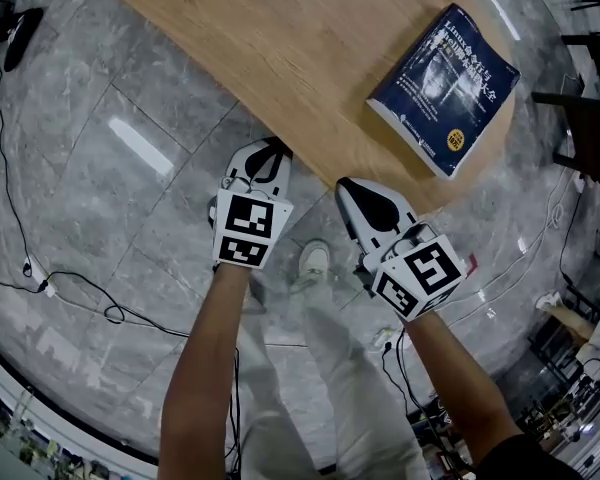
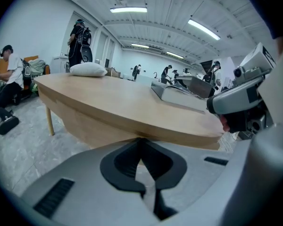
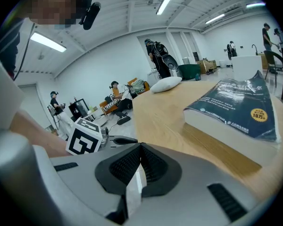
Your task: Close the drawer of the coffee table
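Hovering at the tabletop point(image 1: 310, 68) edge, the left hand-held gripper point(image 1: 272, 148) and right hand-held gripper point(image 1: 347, 188) both have jaws together, holding nothing. No drawer shows; it presumably sits under that edge, already shut, or else needs a lower push.
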Available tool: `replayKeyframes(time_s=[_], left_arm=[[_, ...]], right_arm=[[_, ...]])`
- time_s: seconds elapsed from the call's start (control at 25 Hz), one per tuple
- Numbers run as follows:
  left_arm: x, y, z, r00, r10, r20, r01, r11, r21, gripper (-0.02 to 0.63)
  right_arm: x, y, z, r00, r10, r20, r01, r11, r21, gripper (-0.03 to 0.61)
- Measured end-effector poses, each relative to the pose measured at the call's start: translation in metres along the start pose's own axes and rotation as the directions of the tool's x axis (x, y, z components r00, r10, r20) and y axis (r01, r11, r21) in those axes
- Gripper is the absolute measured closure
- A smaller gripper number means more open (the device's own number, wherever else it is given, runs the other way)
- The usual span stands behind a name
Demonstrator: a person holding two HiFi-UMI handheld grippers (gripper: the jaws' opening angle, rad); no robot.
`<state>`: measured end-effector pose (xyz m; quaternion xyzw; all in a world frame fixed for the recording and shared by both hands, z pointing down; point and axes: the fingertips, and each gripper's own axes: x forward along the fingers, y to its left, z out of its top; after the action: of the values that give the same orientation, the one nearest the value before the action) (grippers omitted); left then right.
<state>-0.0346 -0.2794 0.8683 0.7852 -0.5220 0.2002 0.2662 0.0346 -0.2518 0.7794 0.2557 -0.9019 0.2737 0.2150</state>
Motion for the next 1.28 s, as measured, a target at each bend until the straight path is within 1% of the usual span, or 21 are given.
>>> replayKeyframes(time_s=[0.12, 0.28, 0.52, 0.84, 1.08, 1.28], left_arm=[[-0.006, 0.004, -0.002, 1.0, 0.014, 0.001, -0.014, 1.0, -0.02, 0.612], [-0.017, 0.007, -0.005, 1.0, 0.02, 0.002, -0.02, 1.0, -0.022, 0.612], [-0.038, 0.004, 0.0, 1.0, 0.023, 0.005, -0.023, 1.0, -0.021, 0.612], [-0.07, -0.005, 0.027, 0.999, 0.02, 0.035, -0.019, 1.0, -0.02, 0.614], [-0.101, -0.015, 0.042, 0.999, 0.009, 0.037, -0.008, 1.0, -0.029, 0.612], [-0.131, -0.023, 0.066, 0.998, 0.004, 0.058, -0.003, 1.0, -0.024, 0.612]], right_arm=[[-0.001, 0.001, 0.002, 1.0, -0.003, 0.002, 0.003, 1.0, -0.003, 0.565], [-0.002, 0.004, 0.005, 1.0, -0.006, 0.007, 0.006, 1.0, -0.007, 0.565], [-0.007, 0.017, 0.013, 1.0, -0.002, 0.021, 0.002, 1.0, -0.008, 0.565], [-0.023, 0.032, 0.037, 0.999, -0.01, 0.05, 0.01, 1.0, -0.019, 0.565], [-0.043, 0.049, 0.05, 0.998, -0.026, 0.051, 0.027, 1.0, -0.016, 0.565], [-0.06, 0.064, 0.069, 0.997, -0.044, 0.066, 0.044, 0.999, -0.005, 0.565]])
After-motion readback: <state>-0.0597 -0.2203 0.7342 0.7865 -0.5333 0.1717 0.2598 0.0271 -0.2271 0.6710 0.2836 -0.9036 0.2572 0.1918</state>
